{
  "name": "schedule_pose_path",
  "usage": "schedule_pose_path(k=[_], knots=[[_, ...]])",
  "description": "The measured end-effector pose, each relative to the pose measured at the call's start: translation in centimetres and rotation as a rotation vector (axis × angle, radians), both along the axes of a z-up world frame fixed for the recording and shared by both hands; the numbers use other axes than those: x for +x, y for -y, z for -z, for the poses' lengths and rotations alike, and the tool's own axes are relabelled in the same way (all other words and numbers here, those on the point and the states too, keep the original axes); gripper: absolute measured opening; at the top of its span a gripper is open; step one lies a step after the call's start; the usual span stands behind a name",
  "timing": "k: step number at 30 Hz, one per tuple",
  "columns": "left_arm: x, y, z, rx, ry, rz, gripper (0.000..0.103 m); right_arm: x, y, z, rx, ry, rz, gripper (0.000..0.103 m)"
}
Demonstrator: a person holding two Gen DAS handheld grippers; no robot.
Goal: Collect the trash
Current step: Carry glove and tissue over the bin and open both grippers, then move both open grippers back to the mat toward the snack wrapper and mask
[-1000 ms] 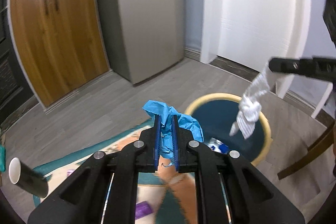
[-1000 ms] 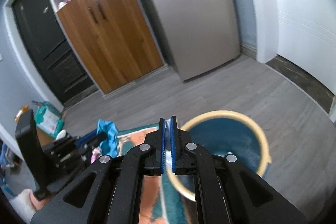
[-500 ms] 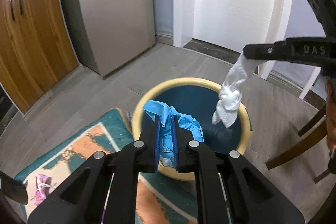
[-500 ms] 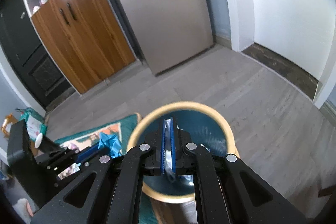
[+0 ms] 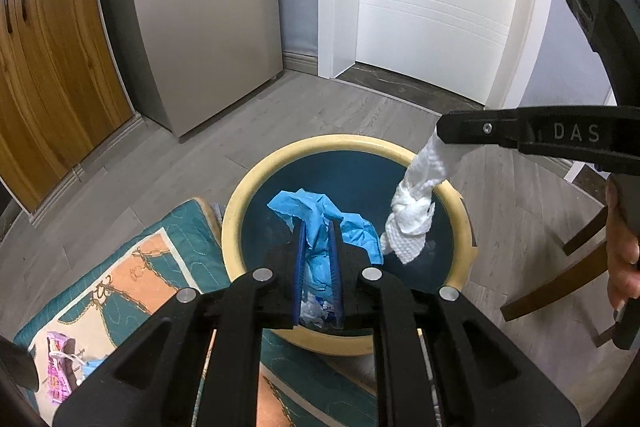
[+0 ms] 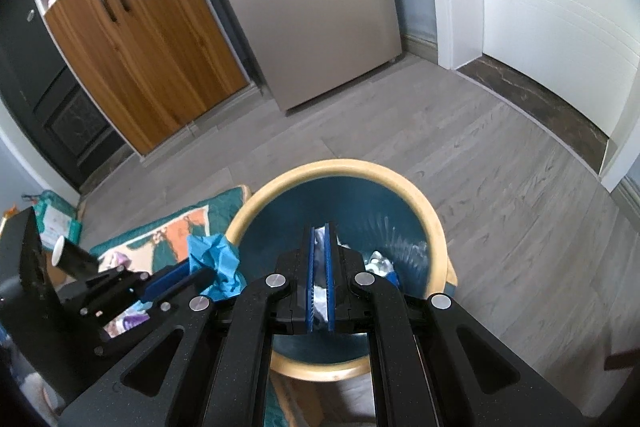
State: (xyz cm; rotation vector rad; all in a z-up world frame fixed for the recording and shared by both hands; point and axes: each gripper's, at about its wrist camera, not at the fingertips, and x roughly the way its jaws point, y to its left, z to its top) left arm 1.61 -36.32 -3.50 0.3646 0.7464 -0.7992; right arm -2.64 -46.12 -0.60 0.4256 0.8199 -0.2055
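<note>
L gripper point(image 5: 318, 227) jaws pinch blue crumpled wrapper point(image 5: 316, 213), R gripper point(image 6: 320, 233) jaws pinch white paper towel point(image 5: 414, 215); both above bin point(image 5: 240, 203).

1. Left gripper point(image 5: 318, 241) pointed forward and down, blue pads point(image 5: 298, 263) pressed in on a blue scrap point(image 5: 320, 215).
2. Right gripper point(image 6: 320, 255) angled downward, pads point(image 6: 310, 267) closed tight on a white tissue point(image 5: 414, 211).
3. Right hand point(image 5: 622, 247) wrapped round the handle, at the left view's right edge.
</note>
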Motion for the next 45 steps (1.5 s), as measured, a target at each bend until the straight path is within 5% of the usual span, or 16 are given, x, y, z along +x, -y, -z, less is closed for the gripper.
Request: schedule_pose_path(k=[2, 4, 8, 12, 15, 21, 35, 41, 45], knots=[[0.0, -0.1, -0.1, 0.002, 0.007, -0.001, 0.013, 0.0, 0.1, -0.1, 0.003, 0.003, 0.002, 0.006], [0.1, -0.1, -0.2, -0.002, 0.013, -0.006, 0.034, -0.1, 0.2, -0.2, 0.003, 0.009, 0.007, 0.006], [0.0, -0.6, -0.6, -0.019, 0.036, -0.018, 0.051, -0.3, 0.3, -0.3, 0.000, 0.016, 0.018, 0.010], [0.1, -1.2, -0.8, -0.030, 0.043, -0.048, 0.083, -0.2, 0.1, -0.3, -0.002, 0.011, 0.021, 0.012], [0.3, -1.6, -1.1, -0.037, 0.056, -0.070, 0.095, -0.2, 0.1, -0.4, -0.003, 0.013, 0.020, 0.027], [0.8, -2.5, -1.2, -0.027, 0.038, -0.098, 0.097, -0.1, 0.1, -0.5, -0.014, 0.022, 0.027, 0.051], [1.8, -7.8, -2.1, -0.106, -0.004, -0.081, 0.097, 0.9, -2.0, -1.2, -0.036, 0.028, -0.006, 0.057], [1.3, -10.1, -2.9, -0.058, 0.128, 0.007, 0.097, 1.6, -4.1, -1.1, -0.072, 0.010, -0.048, 0.057], [3.0, -13.2, -3.5, -0.100, 0.082, -0.094, 0.097, 2.1, -5.5, -0.9, -0.086, -0.002, -0.072, 0.064]])
